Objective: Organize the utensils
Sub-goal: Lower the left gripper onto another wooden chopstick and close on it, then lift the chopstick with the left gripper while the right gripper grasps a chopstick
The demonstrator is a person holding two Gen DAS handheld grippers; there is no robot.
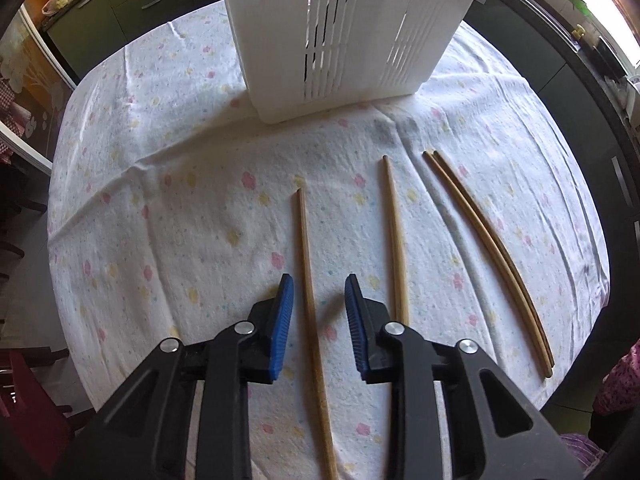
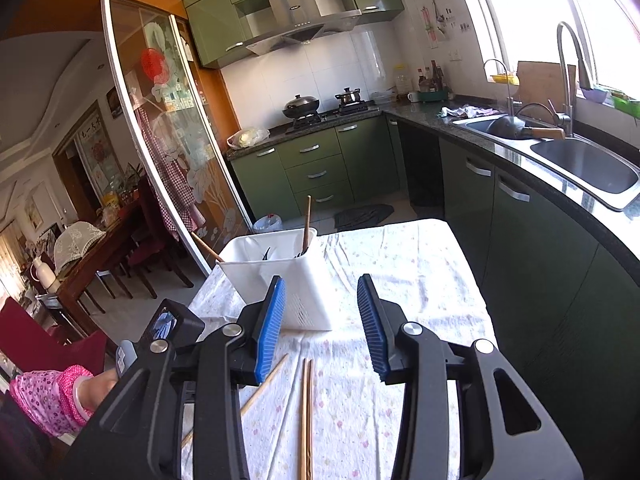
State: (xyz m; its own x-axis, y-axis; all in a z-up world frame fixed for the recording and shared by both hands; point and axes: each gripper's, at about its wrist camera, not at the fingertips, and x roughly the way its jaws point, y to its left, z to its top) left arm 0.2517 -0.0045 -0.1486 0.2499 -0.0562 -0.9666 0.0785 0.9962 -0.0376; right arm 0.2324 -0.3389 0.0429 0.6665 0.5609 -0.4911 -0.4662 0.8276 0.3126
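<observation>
Several wooden chopsticks lie on the floral tablecloth (image 1: pixel 180 208). In the left wrist view one chopstick (image 1: pixel 308 280) runs between the jaws of my open left gripper (image 1: pixel 319 284), which hovers low over it without touching. A second chopstick (image 1: pixel 394 232) lies just right of it, and a pair (image 1: pixel 492 240) lies further right. The white slotted utensil basket (image 1: pixel 340 36) stands beyond them. My right gripper (image 2: pixel 322 292) is open and empty, held above the table. Below it lie the pair (image 2: pixel 306 412) and a single chopstick (image 2: pixel 260 390). The basket (image 2: pixel 280 276) holds dark utensils and a wooden stick.
The table is small, with edges close on all sides. Green kitchen cabinets (image 2: pixel 540 240) and a sink counter (image 2: pixel 580 164) run along the right. A glass sliding door (image 2: pixel 168 152) and dining chairs stand on the left. My left hand in a pink sleeve (image 2: pixel 56 396) shows at lower left.
</observation>
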